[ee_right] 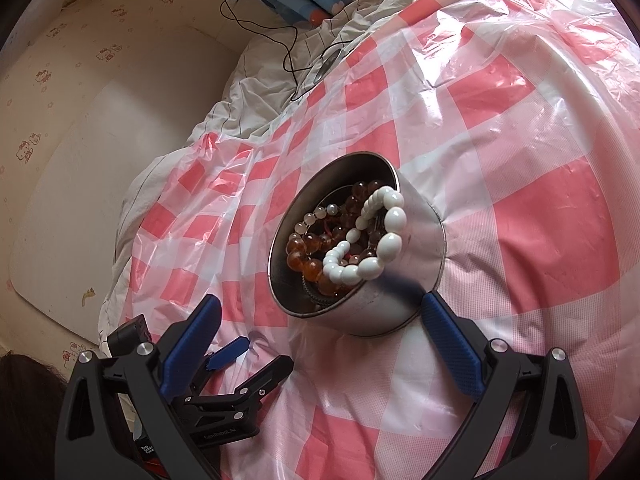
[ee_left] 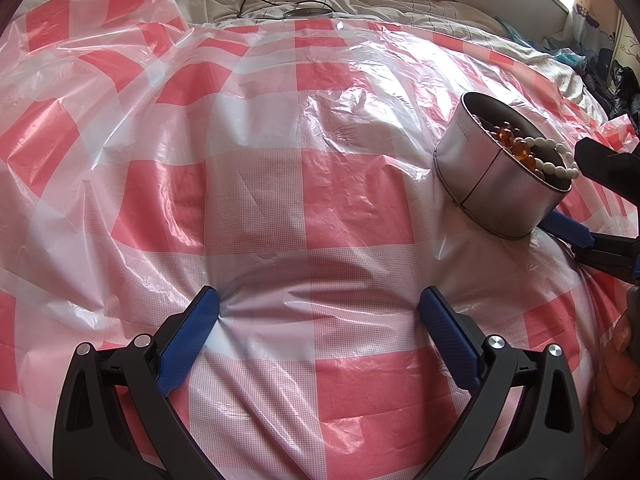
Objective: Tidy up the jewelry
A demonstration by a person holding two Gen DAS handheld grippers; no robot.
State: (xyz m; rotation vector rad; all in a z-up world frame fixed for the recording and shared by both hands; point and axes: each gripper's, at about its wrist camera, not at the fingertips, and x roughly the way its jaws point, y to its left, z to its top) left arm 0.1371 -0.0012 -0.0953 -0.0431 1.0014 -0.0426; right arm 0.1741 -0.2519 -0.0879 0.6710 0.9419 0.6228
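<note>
Beaded bracelets fill a round grey metal tin. Right gripper spread wide, empty, just beside tin wall. Left gripper likewise spread, resting on pink-and-white checked plastic sheet. White oval-bead bracelet drapes over tin rim; amber round-bead bracelets inside.

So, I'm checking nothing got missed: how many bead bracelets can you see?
3, all in the round metal tin: white oval-bead bracelet draped over its rim, amber bracelet inside, pale translucent bracelet behind. More may be hidden underneath.
</note>
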